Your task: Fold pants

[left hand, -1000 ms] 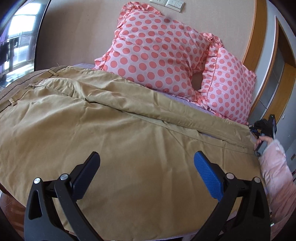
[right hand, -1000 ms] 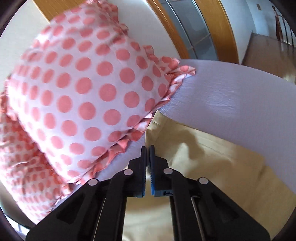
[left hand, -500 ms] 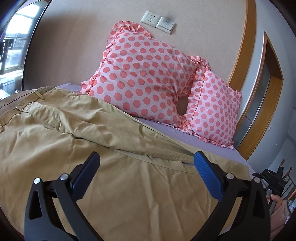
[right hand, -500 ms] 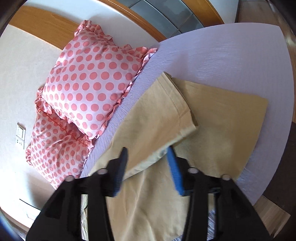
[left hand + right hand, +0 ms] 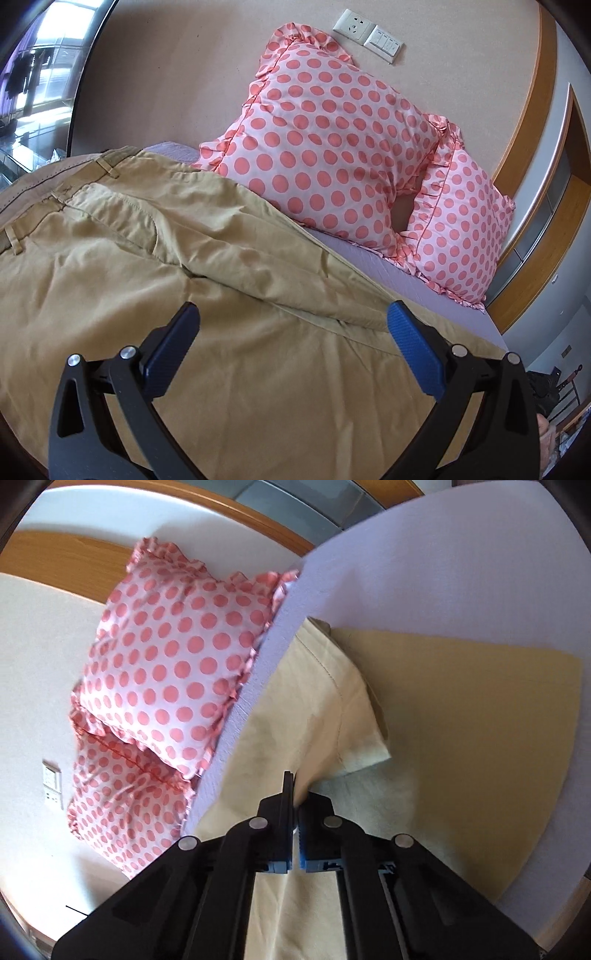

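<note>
Tan pants (image 5: pixel 192 280) lie spread on a lilac bed, waistband at the left, one leg lying over the other. My left gripper (image 5: pixel 291 325) is open and empty just above the cloth near the crotch. In the right wrist view the pants (image 5: pixel 461 731) show both leg ends, the upper leg's hem (image 5: pixel 354 709) lifted. My right gripper (image 5: pixel 295 786) is shut on the edge of that upper leg, near its hem.
Two pink polka-dot pillows (image 5: pixel 332 147) lean on the beige wall at the bed's head; they also show in the right wrist view (image 5: pixel 170 672). Bare lilac sheet (image 5: pixel 443 572) lies beyond the leg ends. A wooden door frame (image 5: pixel 532 206) stands at the right.
My right gripper let go of the hem corner, pulled back and opened, then shut again on the upper leg's edge. My left gripper stayed open and its view tilted up toward the pillows.
</note>
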Demonstrator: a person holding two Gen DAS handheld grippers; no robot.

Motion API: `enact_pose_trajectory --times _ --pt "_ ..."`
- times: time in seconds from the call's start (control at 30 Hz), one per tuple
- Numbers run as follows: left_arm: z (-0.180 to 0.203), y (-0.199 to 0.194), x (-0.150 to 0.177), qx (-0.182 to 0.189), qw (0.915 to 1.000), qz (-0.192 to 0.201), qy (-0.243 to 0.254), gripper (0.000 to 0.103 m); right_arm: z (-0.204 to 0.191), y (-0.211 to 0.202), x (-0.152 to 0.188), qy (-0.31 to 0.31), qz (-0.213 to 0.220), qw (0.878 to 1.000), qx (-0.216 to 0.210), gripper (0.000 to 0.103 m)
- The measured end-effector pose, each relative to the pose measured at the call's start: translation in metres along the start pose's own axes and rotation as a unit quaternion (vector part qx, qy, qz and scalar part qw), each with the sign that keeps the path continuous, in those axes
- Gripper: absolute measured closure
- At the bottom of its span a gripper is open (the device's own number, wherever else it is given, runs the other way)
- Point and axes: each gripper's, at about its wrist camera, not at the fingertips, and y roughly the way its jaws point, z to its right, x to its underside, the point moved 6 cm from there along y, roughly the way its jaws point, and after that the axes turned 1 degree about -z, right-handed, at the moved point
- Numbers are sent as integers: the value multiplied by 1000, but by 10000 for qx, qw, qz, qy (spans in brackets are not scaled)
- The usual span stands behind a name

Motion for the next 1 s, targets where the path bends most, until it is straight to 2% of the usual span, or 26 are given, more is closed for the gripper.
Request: enact_pose_trajectory --times 0.13,0.3,0.4,0.5,0.57,0.6,0.63,0.67,0.7,0.73,0.8,0.9,1.0 --pt "-14 27 -41 -174 9991 -177 -333 2 -6 -31 -10 -353 477 9982 -64 101" --pt "-29 92 -83 -661 9948 -591 -497 3 -3 -36 -10 -344 467 9982 -134 101" --pt "-41 135 -101 -1044 9879 -943 -657 4 -2 -37 -10 -424 460 9980 -123 101" --pt "-56 175 -114 -1604 9763 -1251 -741 9 -3 -39 -9 -505 459 9976 -105 101" --pt "-70 196 -119 -2029 9662 -1408 -742 20 -2 -38 -8 -538 460 9974 -92 101" --pt "-79 203 -119 -2200 9606 -1511 -775 37 -2 -38 -8 -545 459 9974 -88 101" --pt "-88 207 -116 -2217 9568 -1646 -910 63 -2 -37 -8 -548 453 9974 -88 101" --pt "-94 208 -112 -2027 9573 -1751 -1086 78 -2 -37 -9 -553 442 9974 -105 101" --pt "-99 204 -108 -1792 9596 -1771 -1253 93 -2 -36 -10 -562 435 9974 -122 101" --pt "-100 194 -105 -1681 9625 -1675 -1313 95 -3 -36 -11 -578 442 9973 -133 101" --pt "-95 161 -103 -1576 9718 -1364 -1104 98 -5 -38 -14 -624 470 9968 -153 101" --pt "-77 84 -94 -1180 9865 -773 -834 98 -7 -50 -22 -704 647 9953 -171 101" --pt "-75 3 -62 -945 9909 -449 -844 97 1 -63 -29 -721 805 9941 -62 101"
